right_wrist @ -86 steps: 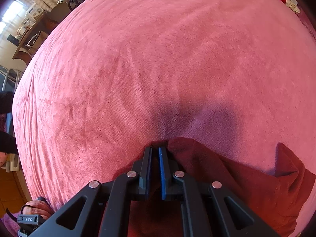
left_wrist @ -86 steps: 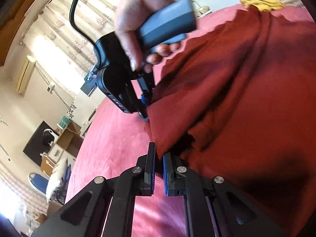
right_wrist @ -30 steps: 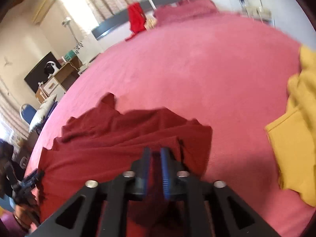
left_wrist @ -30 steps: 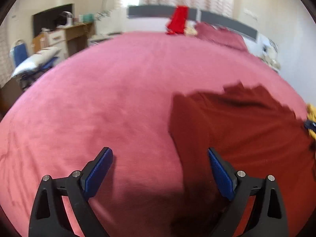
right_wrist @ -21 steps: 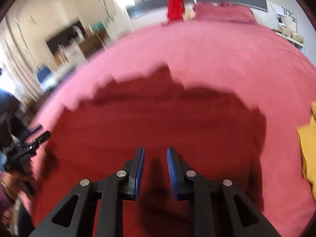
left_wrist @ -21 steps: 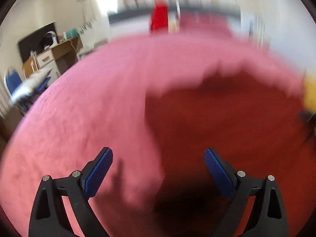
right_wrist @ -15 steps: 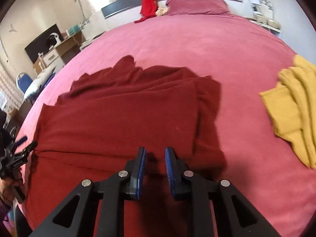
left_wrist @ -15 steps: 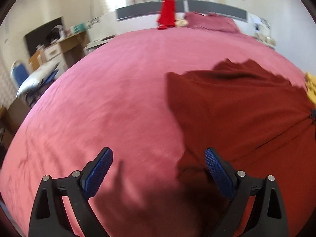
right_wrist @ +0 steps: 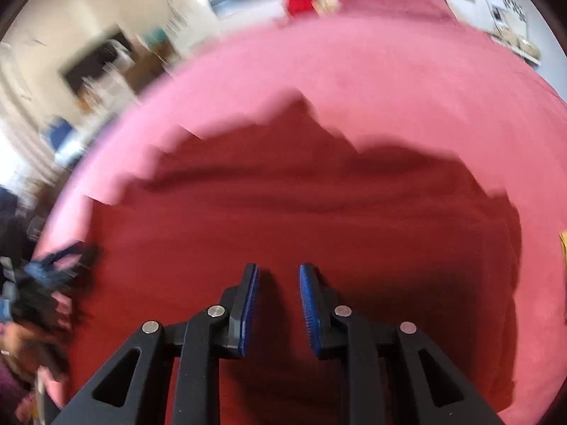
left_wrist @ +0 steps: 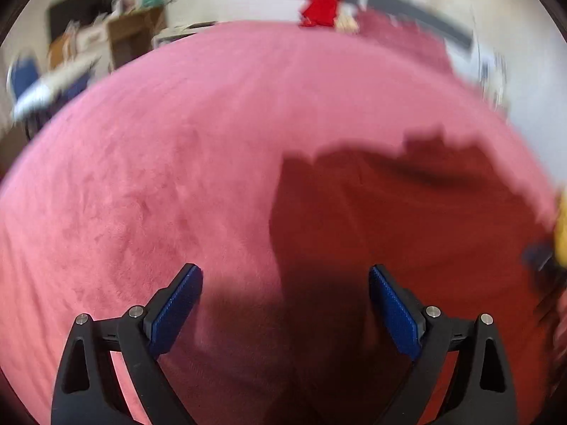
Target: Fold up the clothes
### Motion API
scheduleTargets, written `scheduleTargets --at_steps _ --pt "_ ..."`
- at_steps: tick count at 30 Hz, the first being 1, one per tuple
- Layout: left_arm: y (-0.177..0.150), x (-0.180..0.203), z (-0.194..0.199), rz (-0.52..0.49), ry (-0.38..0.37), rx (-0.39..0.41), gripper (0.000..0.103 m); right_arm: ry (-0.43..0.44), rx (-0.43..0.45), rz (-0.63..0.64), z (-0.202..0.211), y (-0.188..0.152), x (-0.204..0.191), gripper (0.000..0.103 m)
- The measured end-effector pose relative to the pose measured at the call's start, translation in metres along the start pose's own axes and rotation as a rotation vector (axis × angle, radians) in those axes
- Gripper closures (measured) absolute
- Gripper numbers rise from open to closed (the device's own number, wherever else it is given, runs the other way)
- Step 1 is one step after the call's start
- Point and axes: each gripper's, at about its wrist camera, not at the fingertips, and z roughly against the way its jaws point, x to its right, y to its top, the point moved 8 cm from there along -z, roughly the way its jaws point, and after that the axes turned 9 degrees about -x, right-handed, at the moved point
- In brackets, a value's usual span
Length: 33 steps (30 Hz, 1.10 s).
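A dark red garment (left_wrist: 407, 230) lies spread on the pink bedspread (left_wrist: 159, 177). My left gripper (left_wrist: 283, 294) hovers over the garment's left edge, jaws wide apart and empty. In the right wrist view the garment (right_wrist: 301, 212) fills the middle. My right gripper (right_wrist: 278, 283) hangs above its near part, blue pads a narrow gap apart with nothing between them. The left gripper (right_wrist: 53, 265) shows as a blur at the garment's left corner, with a hand below it. Both views are motion-blurred.
A yellow garment (left_wrist: 561, 230) lies just past the red one's right side, also at the edge (right_wrist: 563, 248). A bright red cloth (left_wrist: 324, 0) hangs on the grey headboard beside a pillow (left_wrist: 400, 32). A desk (left_wrist: 134, 35) and blue chair (left_wrist: 21, 78) stand left of the bed.
Almost three seconds ago both grippers were shut on the lifted garment; it now lies flat and both are free. In the last half second both views swung sideways and blurred.
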Motion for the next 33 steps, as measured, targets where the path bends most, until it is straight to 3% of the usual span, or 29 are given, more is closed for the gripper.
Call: scheduleTargets --at_steps 3,6,9,11,13,15,17,20,23,26,27,31,33 --pt "0.035 0.008 0.010 0.055 -0.155 0.032 0.007 0.143 0.027 -0.024 0.019 0.024 0.006 0.077" --pt "0.071 0.036 -0.015 0.026 -0.254 -0.054 0.007 0.275 0.063 -0.042 0.033 0.076 0.009 0.077" --pt "0.104 0.066 -0.051 0.007 -0.333 -0.170 0.007 0.337 -0.025 -0.104 0.016 0.125 0.018 0.073" --pt "0.113 0.079 -0.078 0.037 -0.387 -0.250 0.007 0.307 -0.113 -0.118 -0.009 0.152 0.027 0.073" --pt "0.119 0.091 -0.103 0.071 -0.418 -0.330 0.007 0.265 -0.170 -0.120 -0.031 0.167 0.035 0.071" --pt "0.122 0.102 -0.124 0.085 -0.435 -0.405 0.006 0.289 -0.241 -0.129 -0.051 0.173 0.037 0.071" --pt "0.116 0.113 -0.124 0.052 -0.434 -0.437 0.000 0.346 -0.305 -0.160 -0.066 0.171 0.035 0.071" --pt "0.123 0.120 -0.129 0.005 -0.410 -0.481 0.000 0.460 -0.374 -0.183 -0.080 0.165 0.022 0.070" --pt "0.119 0.126 -0.128 -0.044 -0.378 -0.505 0.000 0.491 -0.377 -0.199 -0.093 0.166 0.016 0.073" --pt "0.116 0.134 -0.129 -0.098 -0.309 -0.482 0.000 0.416 -0.366 -0.193 -0.098 0.165 0.013 0.093" --pt "0.115 0.135 -0.129 -0.108 -0.292 -0.474 0.000 0.394 -0.346 -0.185 -0.095 0.168 0.010 0.095" --pt "0.121 0.140 -0.121 -0.018 -0.445 -0.406 0.000 0.404 -0.182 -0.136 -0.066 0.189 0.000 0.098" --pt "0.118 0.141 -0.123 0.047 -0.510 -0.446 0.000 0.376 -0.129 -0.113 -0.057 0.193 0.004 0.098"
